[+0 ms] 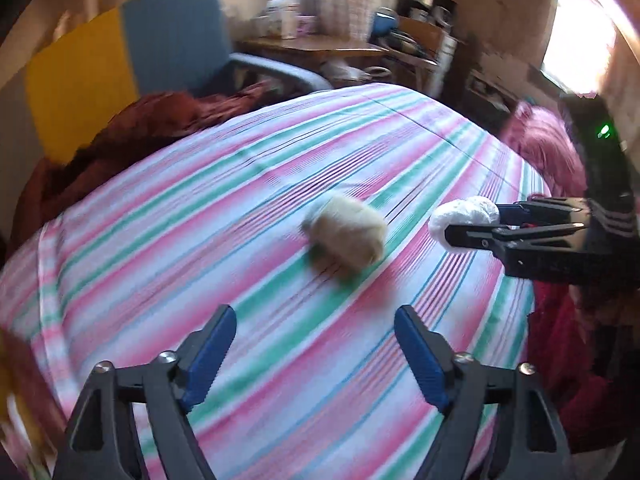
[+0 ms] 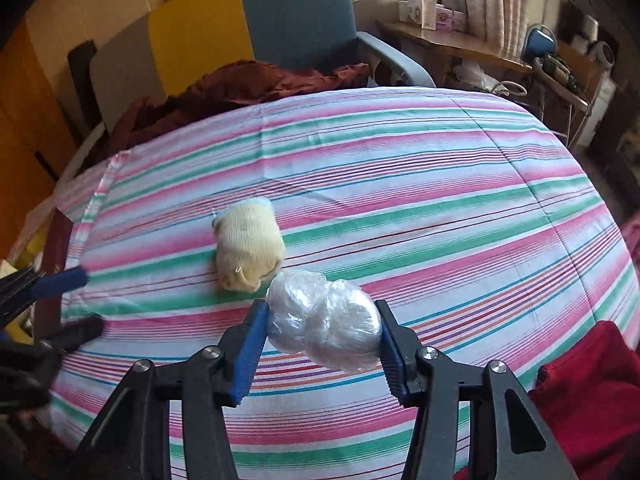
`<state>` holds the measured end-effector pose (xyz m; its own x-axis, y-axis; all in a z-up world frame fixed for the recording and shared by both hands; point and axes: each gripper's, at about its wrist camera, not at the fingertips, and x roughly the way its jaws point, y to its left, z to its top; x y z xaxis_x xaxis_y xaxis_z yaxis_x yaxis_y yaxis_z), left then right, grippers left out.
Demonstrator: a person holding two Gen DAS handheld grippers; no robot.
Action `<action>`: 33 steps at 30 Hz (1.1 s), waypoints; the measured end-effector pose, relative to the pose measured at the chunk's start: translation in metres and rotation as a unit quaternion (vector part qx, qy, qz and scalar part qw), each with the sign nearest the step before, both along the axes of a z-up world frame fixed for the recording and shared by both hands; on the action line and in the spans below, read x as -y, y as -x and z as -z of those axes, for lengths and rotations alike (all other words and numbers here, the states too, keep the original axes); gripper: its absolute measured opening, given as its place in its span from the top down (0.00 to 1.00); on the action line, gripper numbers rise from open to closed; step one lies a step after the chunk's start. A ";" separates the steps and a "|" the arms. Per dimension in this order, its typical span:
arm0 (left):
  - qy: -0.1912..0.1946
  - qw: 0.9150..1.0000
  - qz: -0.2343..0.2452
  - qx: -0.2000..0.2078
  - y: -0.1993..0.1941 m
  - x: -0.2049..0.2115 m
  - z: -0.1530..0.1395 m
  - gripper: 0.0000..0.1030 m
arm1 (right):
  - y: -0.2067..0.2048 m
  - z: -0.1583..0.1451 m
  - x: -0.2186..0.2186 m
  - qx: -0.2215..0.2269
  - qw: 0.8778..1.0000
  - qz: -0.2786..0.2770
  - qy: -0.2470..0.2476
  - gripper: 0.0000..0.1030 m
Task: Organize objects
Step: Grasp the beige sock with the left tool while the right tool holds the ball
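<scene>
The landmark here is the cream sock roll (image 2: pixel 249 245), a rolled bundle of pale knit fabric lying on the striped sheet (image 2: pixel 400 184) that covers the bed. Just beside the roll, on the side nearer the right camera, the right gripper (image 2: pixel 322 334) holds a plastic-wrapped white bundle (image 2: pixel 324 326); its blue pads (image 2: pixel 250 352) press against both sides of the bundle, so the jaws are clamped on it. The far end of the bundle looks close to the roll, though the views do not settle whether the two touch. In the left wrist view the same bundle (image 1: pixel 464 216) appears to the right of the roll (image 1: pixel 346 236), pinched at the tip of the right gripper (image 1: pixel 472 226), and it seems to sit slightly above the sheet (image 1: pixel 240 184). The left gripper (image 1: pixel 315 354) hangs over the sheet on the near side of the roll, apart from it, with its jaws spread wide and nothing between them. Beyond the roll, at the far edge of the bed, lies a heap of dark red cloth (image 2: pixel 240 84), and behind that stands a blue chair (image 2: pixel 304 16). A red cloth (image 2: pixel 592 392) lies to the right of the roll, at the bed's near corner.
</scene>
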<state>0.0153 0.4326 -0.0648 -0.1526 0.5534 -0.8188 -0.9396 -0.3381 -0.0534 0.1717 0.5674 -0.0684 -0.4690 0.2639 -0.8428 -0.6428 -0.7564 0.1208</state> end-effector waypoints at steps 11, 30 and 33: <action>0.041 0.994 0.101 -0.030 0.004 -0.077 0.032 0.13 | -0.006 0.001 -0.010 -0.018 0.999 0.007 0.034 0.49; 0.012 0.999 0.038 0.013 0.022 -0.067 0.046 0.30 | -0.003 0.011 -0.016 -0.016 0.999 -0.006 0.042 0.49; 0.000 1.000 -0.013 0.001 0.020 -0.036 0.031 0.30 | 0.003 0.010 -0.007 -0.020 0.999 -0.025 0.041 0.49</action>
